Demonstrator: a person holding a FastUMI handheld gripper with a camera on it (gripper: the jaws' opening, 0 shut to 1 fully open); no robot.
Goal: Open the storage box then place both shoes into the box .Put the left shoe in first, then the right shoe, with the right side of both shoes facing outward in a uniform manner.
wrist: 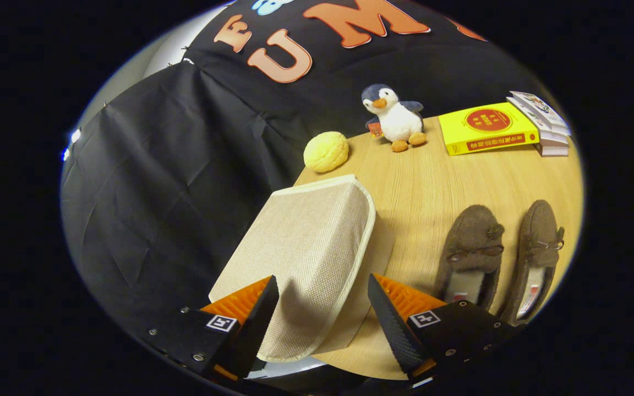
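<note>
The hand-held gripper (322,308) is spread wide, its fingers either side of the beige storage box lid (306,247) without pressing it, likely lined up to lift the flap (the box looks unopened). The two brown shoes (501,256) lie side by side on the table (421,181), just beyond the right finger, waiting their turn.

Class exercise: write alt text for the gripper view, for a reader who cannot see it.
The open gripper straddles the near edge of a closed beige woven fabric storage box on a light wooden table. Two brown suede moccasin shoes lie beside it; beyond sit a plush penguin, yellow bun-shaped toy and books.
</note>
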